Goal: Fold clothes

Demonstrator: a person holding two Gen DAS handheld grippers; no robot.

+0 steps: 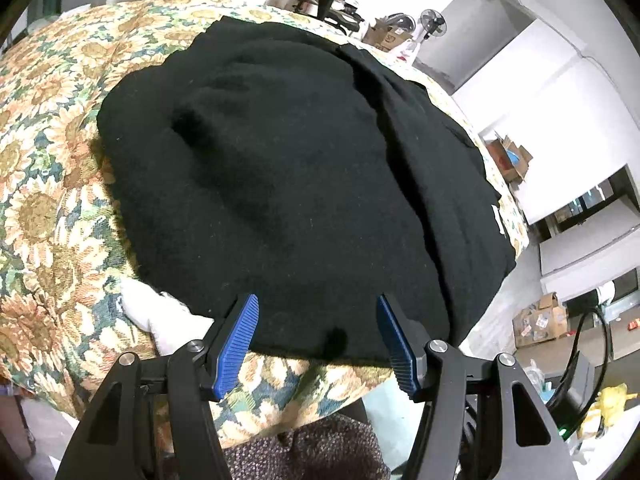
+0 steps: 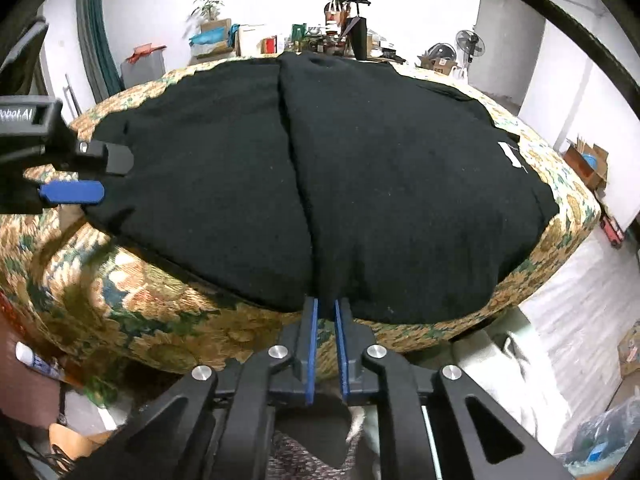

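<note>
Right gripper [image 2: 326,305]: jaws nearly closed, pinching the near hem of the black garment [image 2: 320,176] where a lengthwise fold line meets the edge — probably to anchor or lift that fold. Left gripper [image 1: 317,312]: jaws spread wide, holding nothing, poised over the near hem as if to take a second hold. The garment lies flat on the sunflower-print table cover [image 1: 48,184], leaving room for folding.

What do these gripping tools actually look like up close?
Both the left gripper and the right gripper are black, angular linkages with triangular cut-outs and round silver pivot bolts. Their fingers carry ribbed, bright-blue pads. The left one's body bears white lettering, partly readable as "obot AI".
</note>
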